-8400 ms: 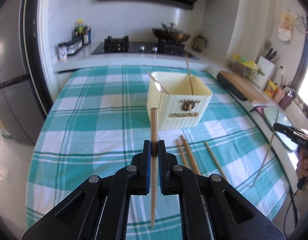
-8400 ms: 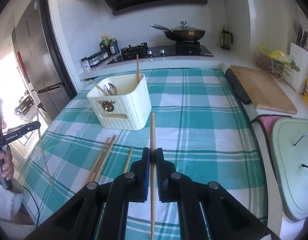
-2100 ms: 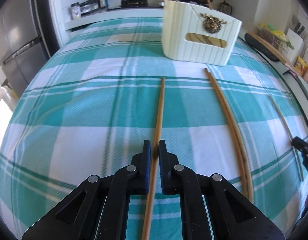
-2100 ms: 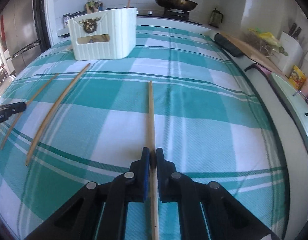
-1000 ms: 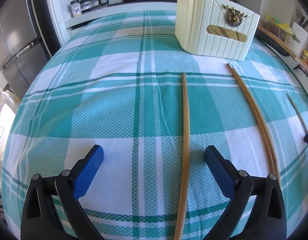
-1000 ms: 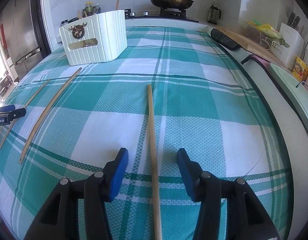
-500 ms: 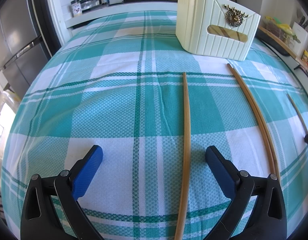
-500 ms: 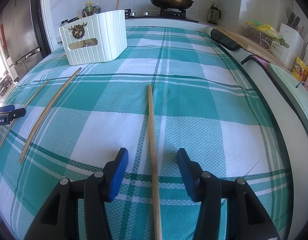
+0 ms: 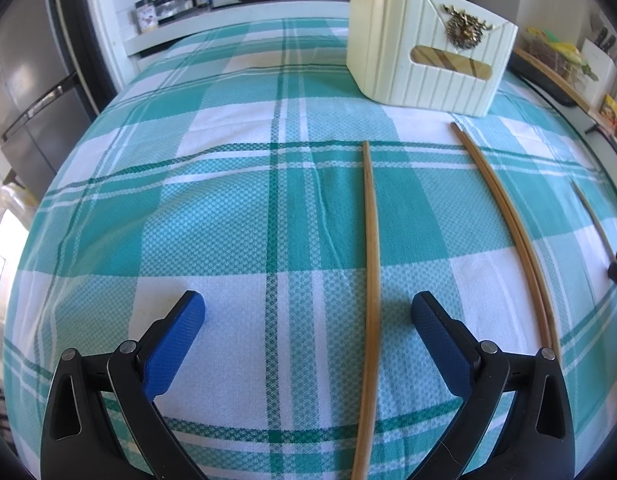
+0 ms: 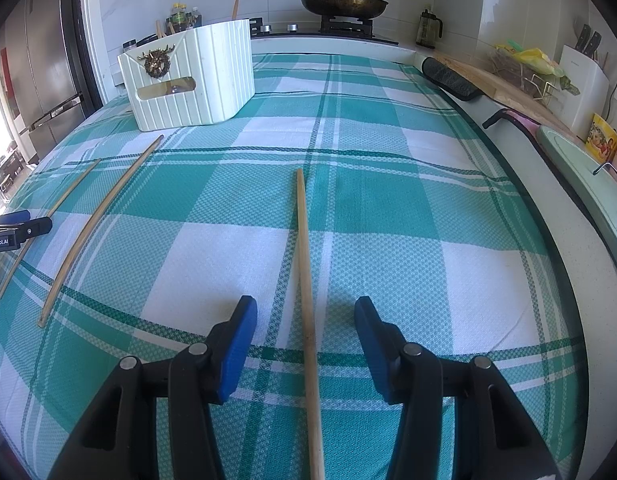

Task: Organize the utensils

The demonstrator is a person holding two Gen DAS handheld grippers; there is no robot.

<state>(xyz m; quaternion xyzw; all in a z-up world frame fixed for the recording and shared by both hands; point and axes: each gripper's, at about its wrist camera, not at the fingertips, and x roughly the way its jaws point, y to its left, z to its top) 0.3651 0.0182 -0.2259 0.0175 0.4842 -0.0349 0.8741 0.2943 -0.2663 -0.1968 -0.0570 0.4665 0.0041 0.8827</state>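
My left gripper [image 9: 304,312] stands wide open low over the checked tablecloth [image 9: 228,208]. A wooden chopstick [image 9: 370,264] lies flat between its jaws, nearer the right pad, touched by neither. My right gripper [image 10: 304,308] is open too, with another chopstick [image 10: 304,256] lying on the cloth midway between its pads. A pair of chopsticks [image 9: 508,220] lies side by side between the two grippers, seen in the right wrist view as chopsticks [image 10: 100,216]. The cream utensil holder [image 9: 428,56], also holder [image 10: 192,76], stands beyond, with chopsticks sticking out of it.
A stove with a lidded pan [image 10: 342,2] sits behind the table. A cutting board [image 10: 496,80], a knife block [image 10: 584,76] and a basin [image 10: 580,176] line the right counter. A fridge [image 9: 24,92] and spice jars [image 9: 168,0] are at the left.
About two seconds ago each gripper was shut on a chopstick; both have opened and the chopsticks lie on the cloth. Over the last second nothing has moved.
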